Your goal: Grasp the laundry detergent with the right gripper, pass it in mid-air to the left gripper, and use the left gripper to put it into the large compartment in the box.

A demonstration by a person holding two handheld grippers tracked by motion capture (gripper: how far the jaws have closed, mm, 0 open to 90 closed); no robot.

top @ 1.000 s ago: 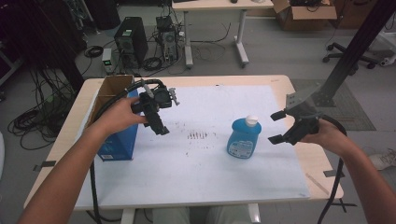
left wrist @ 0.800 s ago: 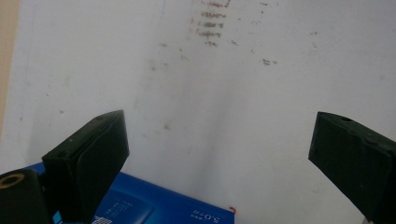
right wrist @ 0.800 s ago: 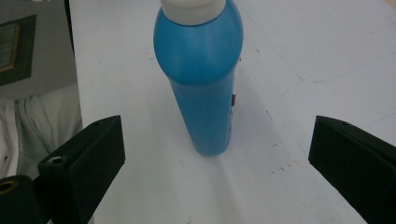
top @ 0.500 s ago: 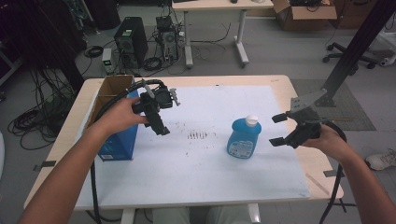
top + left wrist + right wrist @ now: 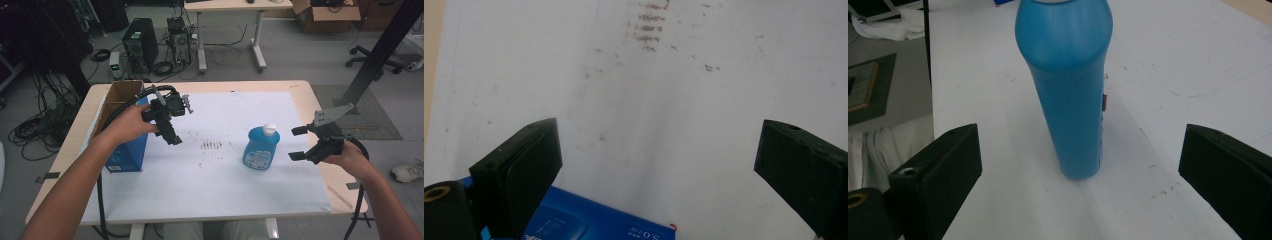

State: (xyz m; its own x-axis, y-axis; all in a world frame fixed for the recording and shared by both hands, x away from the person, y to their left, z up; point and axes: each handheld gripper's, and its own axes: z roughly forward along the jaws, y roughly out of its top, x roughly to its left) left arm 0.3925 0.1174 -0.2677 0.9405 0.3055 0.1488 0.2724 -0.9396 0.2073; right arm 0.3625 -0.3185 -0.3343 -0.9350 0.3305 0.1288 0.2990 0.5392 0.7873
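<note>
So the blue plastic bottle with the white cap (image 5: 260,146) is standing upright on the white sheet covering the wooden table (image 5: 300,90), right of the middle. The right gripper (image 5: 296,143) sits just beside it on the right, jaws spread wide with nothing in them, lined up on the bottle but not touching. The left gripper (image 5: 172,132) hangs over the sheet next to the blue cardboard box (image 5: 127,152) at the table's left side, jaws wide apart too, also empty.

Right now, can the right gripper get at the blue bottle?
Probably yes: the right gripper is open, facing the upright blue bottle, with bare white sheet between them.
</note>
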